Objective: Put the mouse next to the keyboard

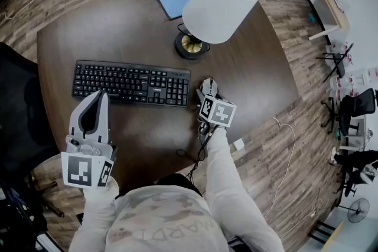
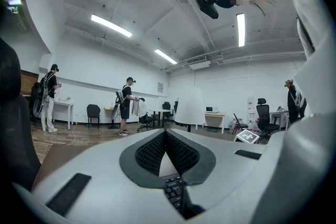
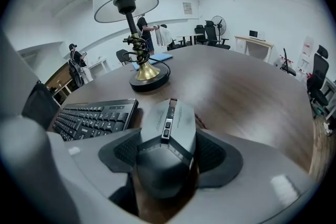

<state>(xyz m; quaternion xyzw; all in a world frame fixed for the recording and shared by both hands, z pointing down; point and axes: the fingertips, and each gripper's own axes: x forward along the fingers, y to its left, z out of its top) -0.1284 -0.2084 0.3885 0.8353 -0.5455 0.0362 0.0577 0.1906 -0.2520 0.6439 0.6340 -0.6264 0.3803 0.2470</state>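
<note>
The dark, rounded worktop (image 1: pixel 248 79) carries only a few things. The white-shaded lamp (image 1: pixel 221 4) stands toward 12 o'clock on it. The black keyboard (image 1: pixel 131 83) lies toward 9 o'clock from the middle, and a blue pad (image 1: pixel 177 0) lies at 11 o'clock from the lamp's base.

The left gripper (image 1: pixel 100 97) hangs over the near edge at 6 o'clock from the keyboard, its jaws brought together on nothing. The right gripper (image 1: pixel 207 88) sits at 3 o'clock from the keyboard, its jaws clamped on the sides of the grey mouse (image 3: pixel 167 149).

The mouse is already just beside the keyboard's right end, low over the wood. Whether it touches the surface cannot be told.

The task looks nearly finished: the carry seems done, and what is left is to settle the mouse, part the jaws and draw back.

No container shows anywhere on the worktop.
</note>
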